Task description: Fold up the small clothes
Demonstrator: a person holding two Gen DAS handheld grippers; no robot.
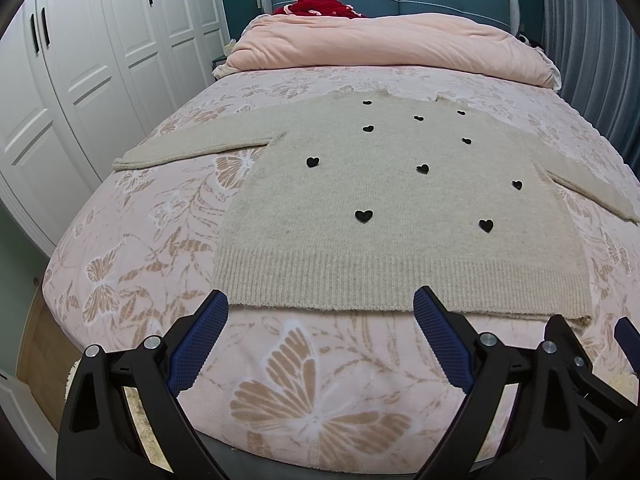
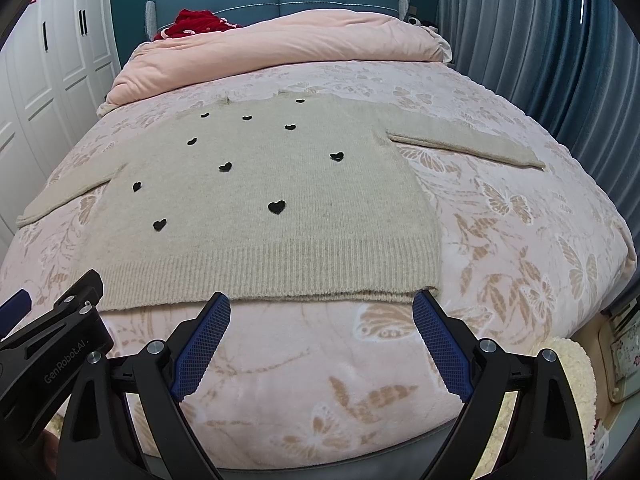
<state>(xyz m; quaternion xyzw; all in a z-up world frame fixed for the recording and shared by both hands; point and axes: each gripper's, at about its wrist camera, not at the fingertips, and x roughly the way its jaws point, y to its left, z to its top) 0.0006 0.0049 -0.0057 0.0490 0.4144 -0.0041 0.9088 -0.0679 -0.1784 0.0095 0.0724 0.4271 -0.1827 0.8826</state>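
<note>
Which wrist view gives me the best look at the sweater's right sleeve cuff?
The right wrist view: the right sleeve lies flat and whole, its cuff end in plain sight. In the left wrist view that sleeve runs to the frame edge, warped, with the cuff cut off.

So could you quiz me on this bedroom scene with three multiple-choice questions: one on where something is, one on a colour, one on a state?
1. Where does the sweater lie?
A. on the bed
B. on the floor
C. in the wardrobe

2. What colour are its hearts?
A. red
B. black
C. white

3. How are the left gripper and right gripper?
A. both shut on the hem
B. one open, one shut
C. both open

A: it is spread flat on the floral cover.
B: dark against beige knit.
C: fingers stand wide apart, holding nothing.
</note>
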